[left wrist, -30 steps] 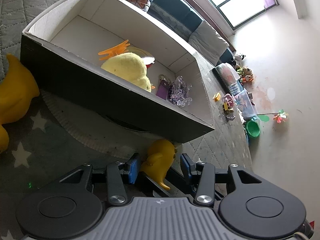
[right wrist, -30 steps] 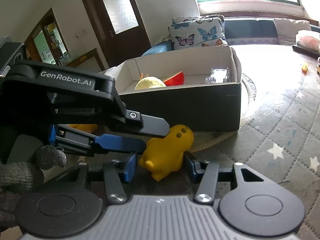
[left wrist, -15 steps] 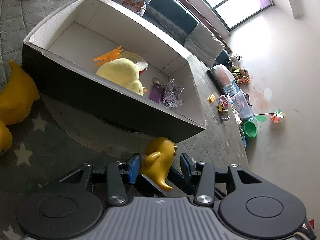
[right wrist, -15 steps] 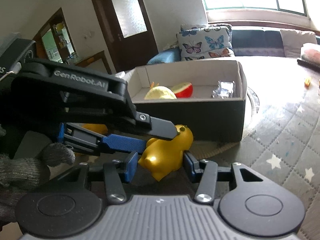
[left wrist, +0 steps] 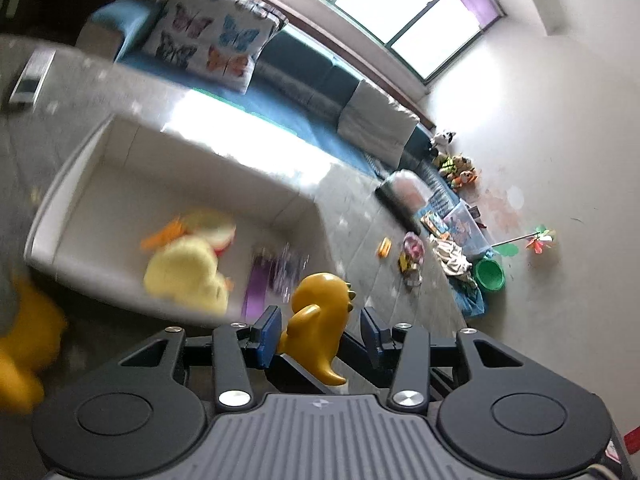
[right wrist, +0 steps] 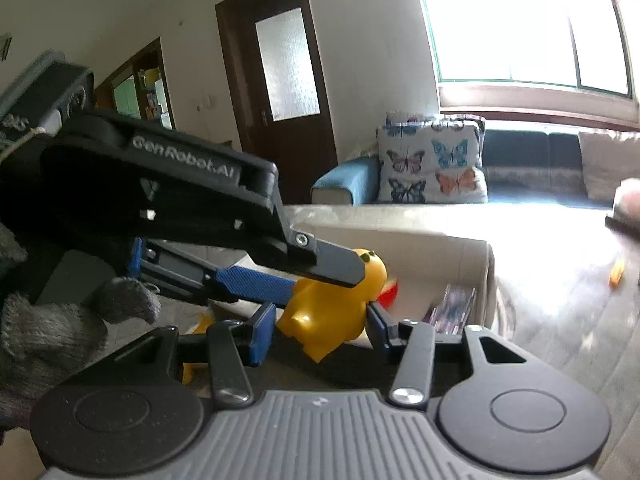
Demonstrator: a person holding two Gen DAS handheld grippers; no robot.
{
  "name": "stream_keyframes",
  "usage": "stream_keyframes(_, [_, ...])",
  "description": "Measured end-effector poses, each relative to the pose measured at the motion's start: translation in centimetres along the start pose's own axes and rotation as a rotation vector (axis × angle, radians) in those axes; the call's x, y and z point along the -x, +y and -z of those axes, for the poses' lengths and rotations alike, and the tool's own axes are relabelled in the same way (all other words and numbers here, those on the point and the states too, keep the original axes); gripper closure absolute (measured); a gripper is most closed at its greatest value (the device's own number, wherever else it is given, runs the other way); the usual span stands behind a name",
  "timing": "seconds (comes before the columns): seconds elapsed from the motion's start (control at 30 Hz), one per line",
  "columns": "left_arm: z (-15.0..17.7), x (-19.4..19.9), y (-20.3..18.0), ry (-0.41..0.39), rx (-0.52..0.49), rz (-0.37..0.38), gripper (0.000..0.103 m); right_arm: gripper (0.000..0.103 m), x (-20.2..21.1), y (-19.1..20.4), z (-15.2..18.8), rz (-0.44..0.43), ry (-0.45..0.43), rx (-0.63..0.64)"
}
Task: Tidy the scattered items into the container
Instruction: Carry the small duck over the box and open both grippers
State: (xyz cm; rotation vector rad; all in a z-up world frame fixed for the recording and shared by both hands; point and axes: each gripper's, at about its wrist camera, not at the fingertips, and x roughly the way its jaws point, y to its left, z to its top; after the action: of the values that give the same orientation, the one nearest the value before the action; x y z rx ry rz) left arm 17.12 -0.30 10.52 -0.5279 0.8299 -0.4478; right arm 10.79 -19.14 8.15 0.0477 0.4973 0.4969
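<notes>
Both grippers have risen, so the glossy yellow plastic duck toy now hangs above the white-lined cardboard box, not the grey quilt; release should come next. The right gripper clamps its body, and the left gripper appears closed on its tail end. It looks smooth, hard and rounded.

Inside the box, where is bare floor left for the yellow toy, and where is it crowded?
The box is bare at its far-left end, beyond the yellow plush. The plush, purple card and crinkly clear item crowd the near-right end.
</notes>
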Motion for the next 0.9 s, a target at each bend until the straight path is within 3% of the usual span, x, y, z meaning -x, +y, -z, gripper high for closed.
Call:
stream_keyframes(0.17, [-2.8,-2.4,0.2,-0.002,-0.016,-0.014,0.057,0.054,-3.2,-2.0,-2.1,0.009,0.023,0.017])
stream_keyframes(0.37, [-4.6,-5.5,2.4,0.026,0.036,-0.048,0.057,0.054,-7.4,-4.2,-2.6,0.024,0.107,0.003])
stream_keyframes(0.73, [-4.7,-7.9,3.9,0.072,0.05,-0.068,0.057,0.052,-11.0,-5.0,-1.6,0.0,0.232,0.012])
stream_keyframes(0.9, [-4.1,-8.5,4.0,0.089,0.05,-0.077,0.057,0.053,-11.4,-5.0,-1.3,0.006,0.245,0.003])
